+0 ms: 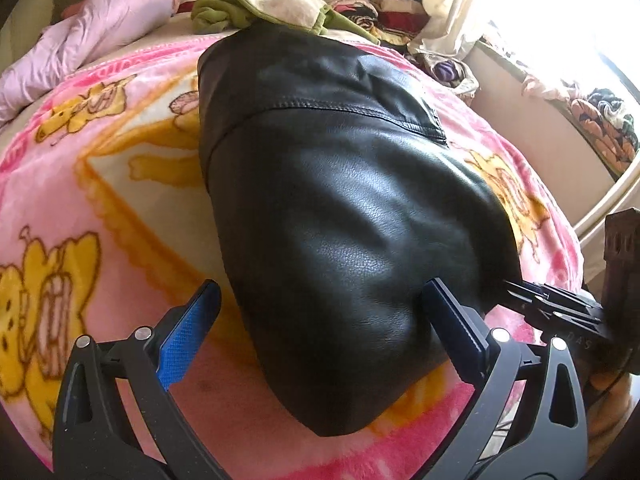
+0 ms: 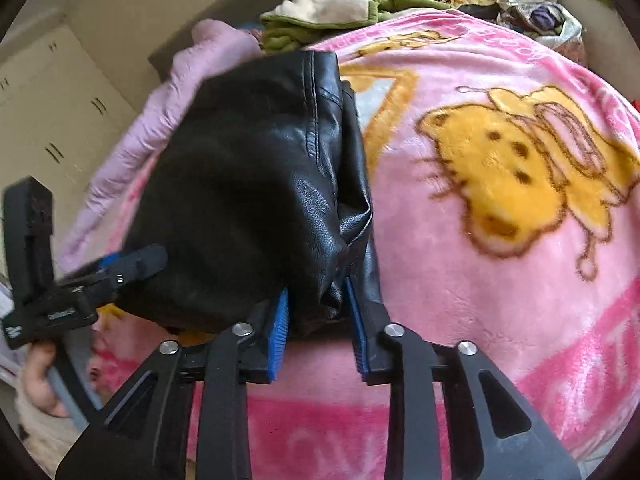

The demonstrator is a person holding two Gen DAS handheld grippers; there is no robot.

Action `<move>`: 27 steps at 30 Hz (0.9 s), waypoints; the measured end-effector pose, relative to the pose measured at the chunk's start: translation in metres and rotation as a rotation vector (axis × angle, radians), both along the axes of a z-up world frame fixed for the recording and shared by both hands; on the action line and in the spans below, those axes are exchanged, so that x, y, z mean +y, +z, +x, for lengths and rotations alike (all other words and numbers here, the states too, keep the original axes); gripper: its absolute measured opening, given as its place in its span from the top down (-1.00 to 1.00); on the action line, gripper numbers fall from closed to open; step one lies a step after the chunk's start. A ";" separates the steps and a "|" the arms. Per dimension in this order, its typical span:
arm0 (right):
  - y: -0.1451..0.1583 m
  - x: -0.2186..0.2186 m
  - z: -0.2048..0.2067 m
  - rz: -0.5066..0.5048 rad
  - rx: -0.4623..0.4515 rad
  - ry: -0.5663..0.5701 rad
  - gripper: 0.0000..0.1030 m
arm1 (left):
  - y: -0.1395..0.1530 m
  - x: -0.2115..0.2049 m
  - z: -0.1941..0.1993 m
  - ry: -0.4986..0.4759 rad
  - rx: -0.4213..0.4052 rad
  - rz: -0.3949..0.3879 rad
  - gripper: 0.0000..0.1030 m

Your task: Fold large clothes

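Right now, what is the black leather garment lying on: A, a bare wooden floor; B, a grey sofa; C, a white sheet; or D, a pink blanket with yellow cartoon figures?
D: the garment lies on a pink blanket printed with yellow cartoon figures, which shows around it in both wrist views.

Open pink blanket [image 2: 500,280] rightward; clothes heap [image 1: 256,4] beyond black jacket [image 1: 340,200].

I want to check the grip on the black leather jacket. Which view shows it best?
The right wrist view: the right gripper jaws straddle the black leather jacket edge. The left wrist view shows its broad back and only the right gripper's tip.
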State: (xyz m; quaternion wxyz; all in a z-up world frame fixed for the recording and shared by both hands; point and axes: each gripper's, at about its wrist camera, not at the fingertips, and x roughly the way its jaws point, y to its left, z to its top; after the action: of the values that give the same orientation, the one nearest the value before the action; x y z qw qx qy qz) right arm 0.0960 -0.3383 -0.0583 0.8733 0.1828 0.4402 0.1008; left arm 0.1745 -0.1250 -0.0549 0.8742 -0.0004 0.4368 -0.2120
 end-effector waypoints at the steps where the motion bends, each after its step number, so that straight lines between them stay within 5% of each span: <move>1: 0.000 -0.001 0.000 -0.005 0.001 -0.009 0.10 | 0.001 0.002 0.000 0.003 0.000 -0.006 -0.84; 3: 0.002 -0.007 0.000 -0.005 0.000 -0.037 -0.36 | 0.004 0.004 0.001 0.006 -0.001 -0.009 -0.84; 4: 0.001 -0.009 0.000 0.011 0.002 -0.036 -0.38 | 0.005 0.004 0.002 0.007 -0.004 -0.007 -0.84; 8: -0.017 -0.015 0.014 0.125 0.068 0.014 -0.38 | 0.005 0.000 0.000 0.010 -0.017 0.020 -0.84; 11: -0.028 -0.011 0.025 0.223 0.100 0.036 -0.05 | 0.004 0.001 0.003 0.021 -0.017 0.025 -0.84; 20: -0.013 0.025 0.059 0.179 0.044 0.055 -0.01 | 0.012 0.014 0.024 0.075 -0.039 0.082 -0.84; 27: 0.004 0.017 0.040 0.131 0.012 0.018 -0.17 | 0.021 0.016 0.016 0.061 -0.056 0.077 -0.84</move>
State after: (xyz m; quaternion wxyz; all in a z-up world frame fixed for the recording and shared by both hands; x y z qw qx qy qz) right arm 0.1362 -0.3210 -0.0544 0.8558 0.2360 0.4398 0.1360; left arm 0.1905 -0.1093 -0.0336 0.8916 0.0259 0.4197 -0.1680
